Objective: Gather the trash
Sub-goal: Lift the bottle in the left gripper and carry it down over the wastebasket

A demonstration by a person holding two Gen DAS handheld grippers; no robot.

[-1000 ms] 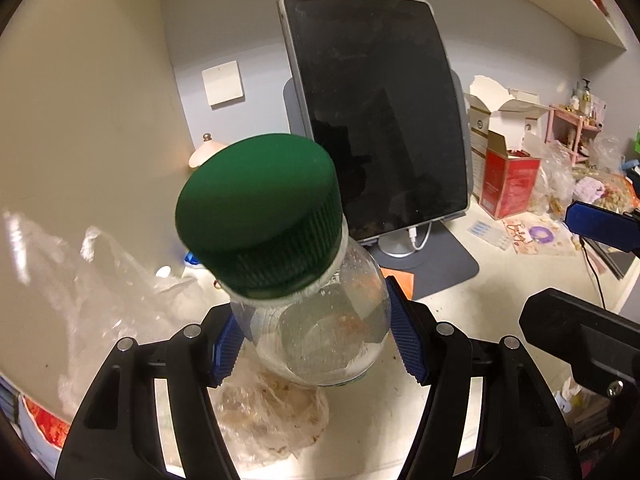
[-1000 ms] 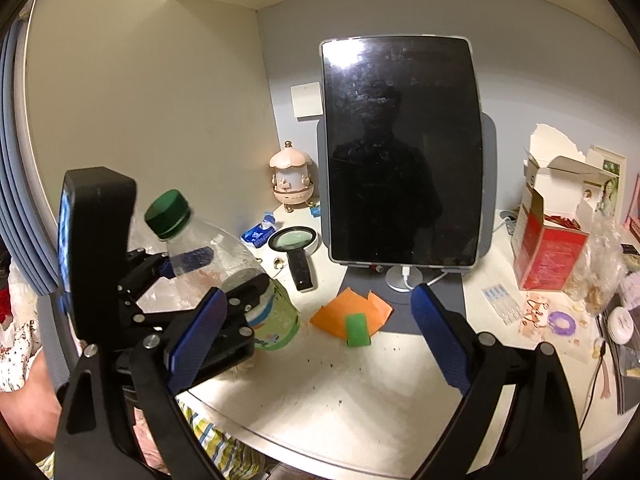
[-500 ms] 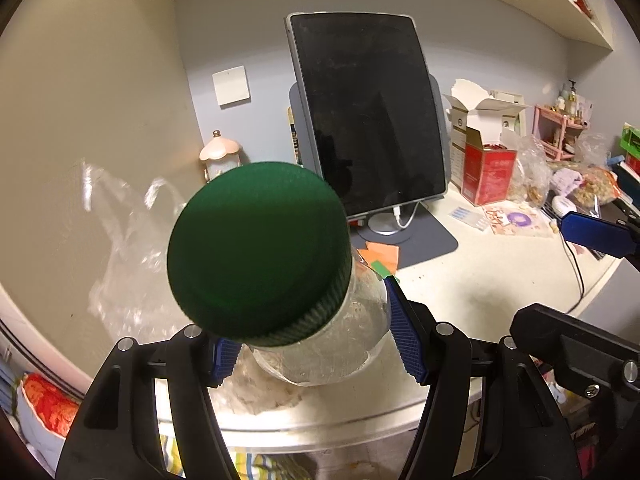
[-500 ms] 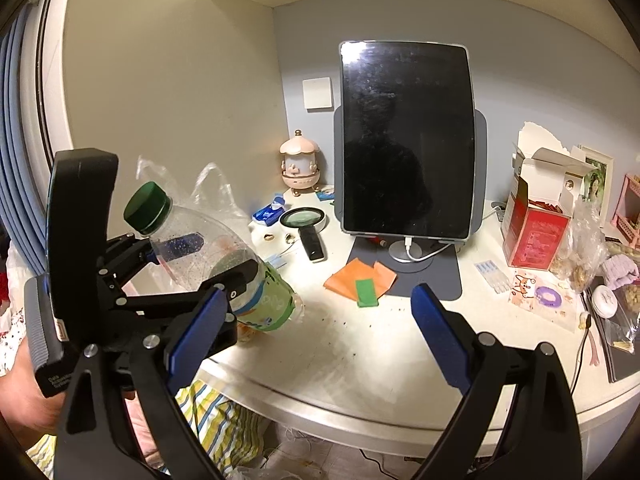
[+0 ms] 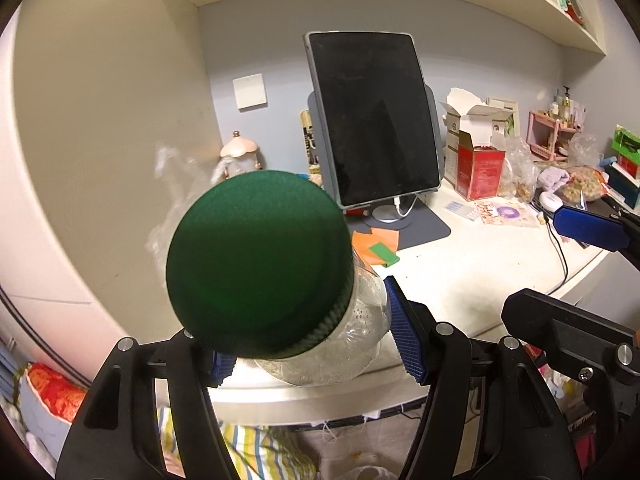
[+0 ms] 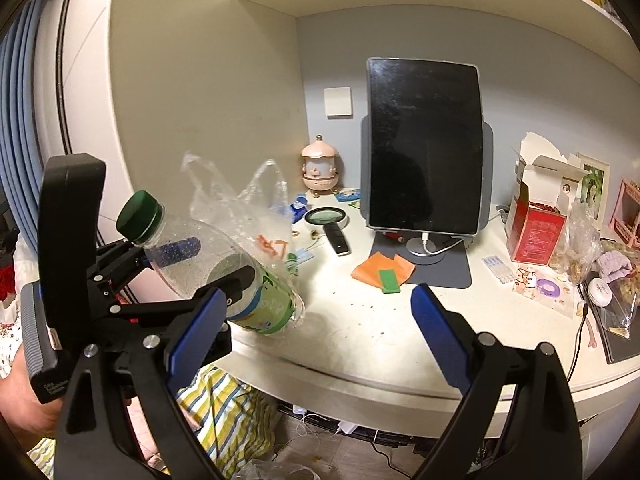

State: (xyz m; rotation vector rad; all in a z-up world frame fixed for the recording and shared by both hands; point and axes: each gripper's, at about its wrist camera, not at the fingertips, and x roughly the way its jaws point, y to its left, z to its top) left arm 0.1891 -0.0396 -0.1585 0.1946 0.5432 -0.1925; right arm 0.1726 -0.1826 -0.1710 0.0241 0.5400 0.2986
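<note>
My left gripper (image 5: 308, 332) is shut on a clear plastic bottle (image 5: 340, 352) with a green cap (image 5: 260, 260), which fills the middle of the left wrist view. In the right wrist view the bottle (image 6: 224, 264) lies tilted in the left gripper (image 6: 208, 264), its cap up-left and its green label over the desk's front edge. My right gripper (image 6: 318, 300) is open, nothing between its blue pads. A crumpled clear plastic bag (image 6: 240, 200) lies behind the bottle. Orange paper (image 6: 380, 266) with a green scrap (image 6: 390, 280) lies mid-desk.
A dark tablet on a stand (image 6: 424, 152) stands at the back of the white desk (image 6: 380, 336). A magnifying glass (image 6: 328, 220), a pink ornament (image 6: 320, 168), a torn red box (image 6: 536, 224) and snack bags (image 6: 616, 264) crowd it. Striped cloth (image 6: 216, 408) lies below.
Both grippers have drawn back from the desk, so the tablet and clutter look smaller. The bottle came along in the left gripper, now out over the desk's front edge.
</note>
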